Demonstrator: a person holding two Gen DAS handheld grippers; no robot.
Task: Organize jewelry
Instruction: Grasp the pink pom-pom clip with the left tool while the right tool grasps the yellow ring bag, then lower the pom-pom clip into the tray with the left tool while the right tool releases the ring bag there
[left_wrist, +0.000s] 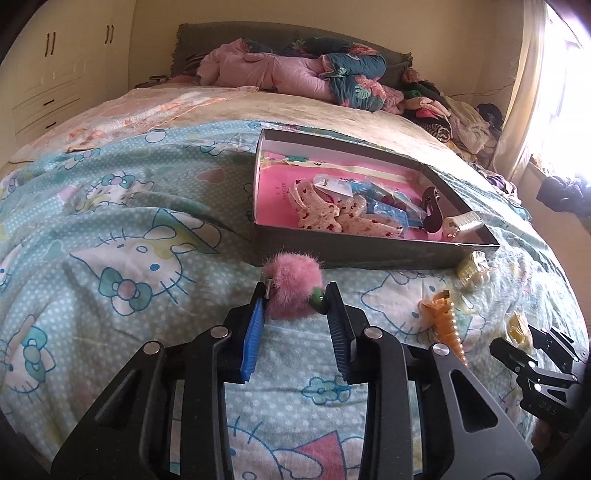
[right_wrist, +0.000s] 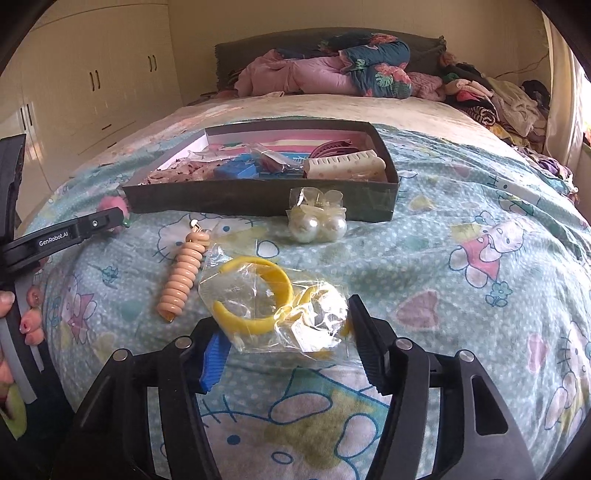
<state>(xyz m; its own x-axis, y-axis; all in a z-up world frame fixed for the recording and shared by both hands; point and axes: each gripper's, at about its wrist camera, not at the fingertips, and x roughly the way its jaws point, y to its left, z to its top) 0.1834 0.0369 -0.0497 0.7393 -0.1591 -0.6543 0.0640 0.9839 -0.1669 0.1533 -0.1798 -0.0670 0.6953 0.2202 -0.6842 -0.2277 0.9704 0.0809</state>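
My left gripper is clamped on the pompom, its jaws drawn in and pressing the pink fluff from both sides, just in front of the box's near wall. As I judge it, the step in hand is carrying each piece over that wall and into the box. To do it well I should lift the pompom clear of the bed before moving forward, so the fur does not drag or catch the rim, then release over the bare pink floor at the left of the box, away from the clips already piled there.

The coil tie and pearl earrings lie loose between the grippers and the box.

My right gripper stands half apart around the bagged bangles. The crinkled bag reaches both pads; whether they press it I cannot tell. I should grip the bangle, not loose film.
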